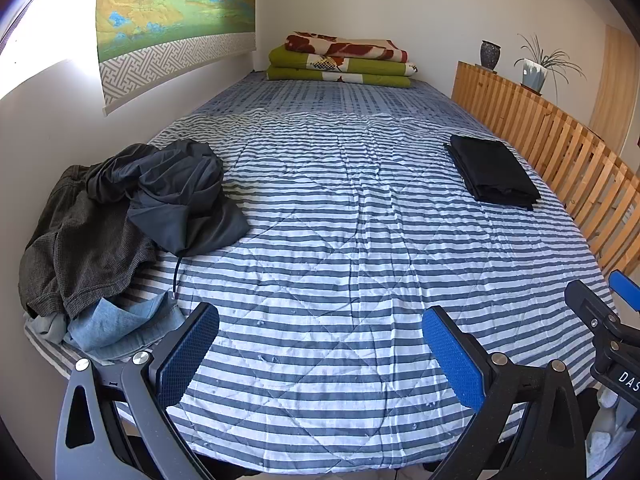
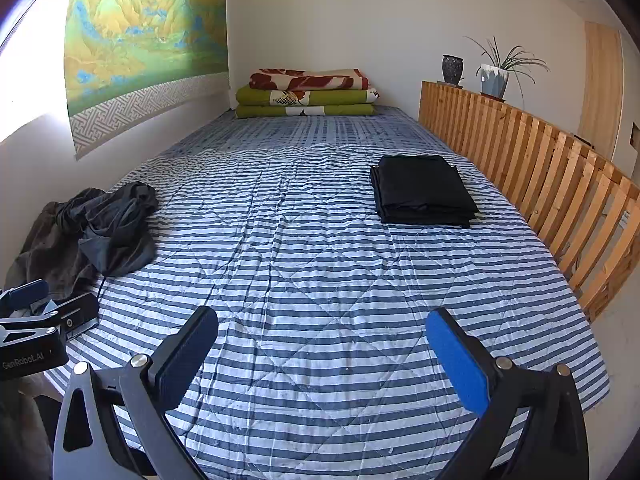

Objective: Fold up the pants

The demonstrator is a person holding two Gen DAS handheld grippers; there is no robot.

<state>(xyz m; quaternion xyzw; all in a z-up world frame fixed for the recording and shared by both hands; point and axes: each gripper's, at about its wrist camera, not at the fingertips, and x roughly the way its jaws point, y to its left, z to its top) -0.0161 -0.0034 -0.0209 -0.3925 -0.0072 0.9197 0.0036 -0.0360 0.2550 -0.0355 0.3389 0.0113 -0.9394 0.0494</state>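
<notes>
The striped quilt (image 1: 340, 240) is taken as the landmark. Its broad middle is seen lying bare, creased only by quilting seams, and the most open room for moving is found there. Along the quilt's right edge a slatted wooden rail (image 1: 560, 152) is set, closing that side off; the left edge is met by a white wall on which a landscape scroll (image 1: 172, 20) is hung. At the quilt's far end a stack of folded blankets (image 1: 344, 60) is placed against the back wall. The near edge of the quilt is seen dropping away just beneath both grippers.

The pants to be folded are found in a rumpled heap of clothes (image 1: 132, 216) at the quilt's left edge, near its front corner: a dark grey garment on top, a knitted charcoal one beside it, pale denim underneath. Which piece in the heap is the pants cannot be told. A neatly folded black garment (image 1: 494, 172) is laid near the quilt's right edge, just inside the rail.

The left gripper (image 1: 320, 344) is held above the quilt's near edge with its fingers spread wide and nothing between them. The right gripper (image 2: 322, 344) is likewise held spread apart and empty, beside the left.

On the ledge behind the rail a dark vase (image 1: 490, 54) and a potted plant (image 1: 536, 70) are stood; nothing is seen inside the vase.
</notes>
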